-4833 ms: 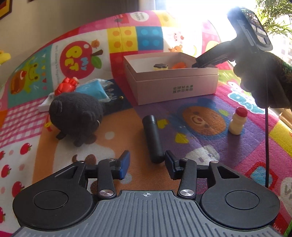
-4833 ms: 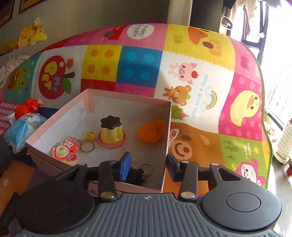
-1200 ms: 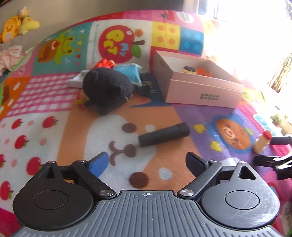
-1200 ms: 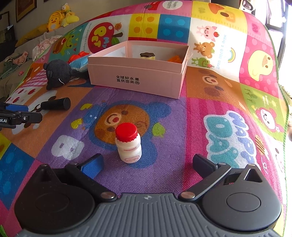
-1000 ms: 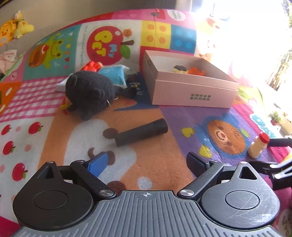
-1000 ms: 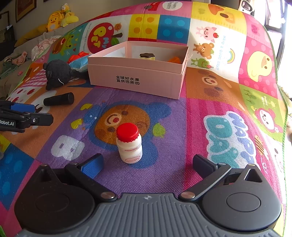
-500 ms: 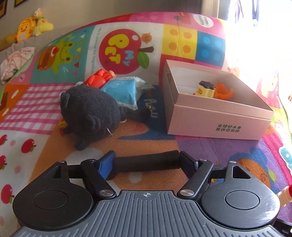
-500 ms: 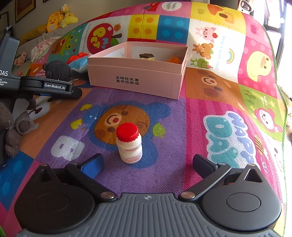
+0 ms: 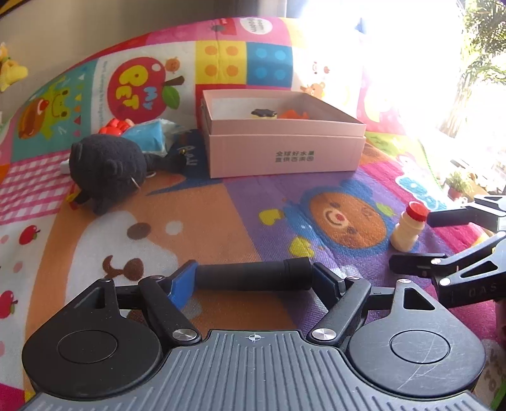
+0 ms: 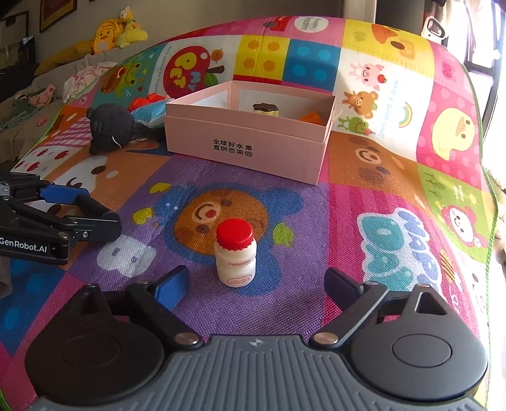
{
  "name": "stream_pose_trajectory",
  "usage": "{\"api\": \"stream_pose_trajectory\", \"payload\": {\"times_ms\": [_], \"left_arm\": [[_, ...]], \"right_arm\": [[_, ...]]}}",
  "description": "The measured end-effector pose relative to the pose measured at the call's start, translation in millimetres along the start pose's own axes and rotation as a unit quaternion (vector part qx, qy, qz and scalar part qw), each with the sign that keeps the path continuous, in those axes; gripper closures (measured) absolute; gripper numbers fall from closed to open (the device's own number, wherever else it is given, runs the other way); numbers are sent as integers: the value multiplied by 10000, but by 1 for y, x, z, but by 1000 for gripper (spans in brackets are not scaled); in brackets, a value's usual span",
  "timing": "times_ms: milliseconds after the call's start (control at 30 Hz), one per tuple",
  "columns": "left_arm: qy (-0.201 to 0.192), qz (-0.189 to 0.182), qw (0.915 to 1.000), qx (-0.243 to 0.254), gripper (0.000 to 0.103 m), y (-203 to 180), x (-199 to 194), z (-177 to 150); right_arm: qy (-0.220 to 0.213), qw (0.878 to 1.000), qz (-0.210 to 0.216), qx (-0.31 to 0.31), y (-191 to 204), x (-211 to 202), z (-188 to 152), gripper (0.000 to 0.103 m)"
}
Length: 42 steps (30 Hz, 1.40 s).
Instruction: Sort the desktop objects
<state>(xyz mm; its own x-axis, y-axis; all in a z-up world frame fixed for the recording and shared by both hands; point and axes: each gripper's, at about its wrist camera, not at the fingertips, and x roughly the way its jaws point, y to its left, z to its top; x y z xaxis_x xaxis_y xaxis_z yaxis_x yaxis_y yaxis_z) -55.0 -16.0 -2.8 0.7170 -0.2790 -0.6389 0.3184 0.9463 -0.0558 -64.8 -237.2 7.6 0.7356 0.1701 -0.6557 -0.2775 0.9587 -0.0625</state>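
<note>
My left gripper (image 9: 254, 278) is shut end to end on a black cylinder (image 9: 253, 276) and holds it crosswise just above the mat. It also shows at the left of the right wrist view (image 10: 85, 205). My right gripper (image 10: 256, 284) is open, its fingers on either side of a small white bottle with a red cap (image 10: 235, 254) that stands upright on the mat; the pads do not touch it. The bottle also shows in the left wrist view (image 9: 408, 226). An open pink box (image 9: 284, 155) holds a yellow pudding toy (image 10: 265, 110) and an orange item (image 10: 311, 117).
A black plush toy (image 9: 106, 167) lies left of the box, with a blue packet (image 9: 147, 137) and a red toy (image 9: 114, 126) behind it. A colourful play mat (image 10: 395, 189) covers the surface. Yellow plush toys (image 10: 117, 30) sit on a sofa at the far left.
My left gripper closed on the black cylinder and moved right with it, towards the bottle. My right gripper stayed open around the bottle.
</note>
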Motion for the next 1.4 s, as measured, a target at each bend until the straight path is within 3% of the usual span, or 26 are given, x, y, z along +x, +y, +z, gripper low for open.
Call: {"api": "stream_pose_trajectory", "payload": {"times_ms": [67, 167, 300, 667, 933, 1033, 1133, 1300, 1367, 1400], "left_arm": [[14, -66, 10000, -38, 6, 1, -1, -1], [61, -64, 9999, -70, 5, 2, -2, -2], [137, -86, 9999, -12, 0, 0, 0, -3], [387, -55, 9985, 382, 0, -6, -10, -12], [266, -8, 9994, 241, 1, -4, -22, -21], [212, 38, 9995, 209, 8, -4, -23, -20], [161, 103, 9997, 167, 22, -1, -26, -19], [187, -10, 9997, 153, 22, -2, -28, -17], [205, -39, 9996, 205, 22, -7, -28, -17], [203, -55, 9995, 224, 22, -9, -28, -16]], "right_arm": [[-58, 10000, -7, -28, 3, 0, 1, 46], [-64, 9999, 61, 100, 2, 3, 5, 63], [-123, 9998, -5, 150, 2, 5, 5, 67], [-147, 9998, 10, 128, 3, 4, 3, 66], [-158, 9999, -1, 49, 5, 3, 3, 64], [-153, 9999, -5, 76, 4, 4, 3, 62], [-156, 9999, -8, 72, 4, 4, 3, 62], [-163, 9998, -87, 36, 5, 3, 3, 64], [-127, 9998, -111, -41, 7, 2, 4, 78], [-101, 9999, -95, -53, 7, 0, 5, 78]]}}
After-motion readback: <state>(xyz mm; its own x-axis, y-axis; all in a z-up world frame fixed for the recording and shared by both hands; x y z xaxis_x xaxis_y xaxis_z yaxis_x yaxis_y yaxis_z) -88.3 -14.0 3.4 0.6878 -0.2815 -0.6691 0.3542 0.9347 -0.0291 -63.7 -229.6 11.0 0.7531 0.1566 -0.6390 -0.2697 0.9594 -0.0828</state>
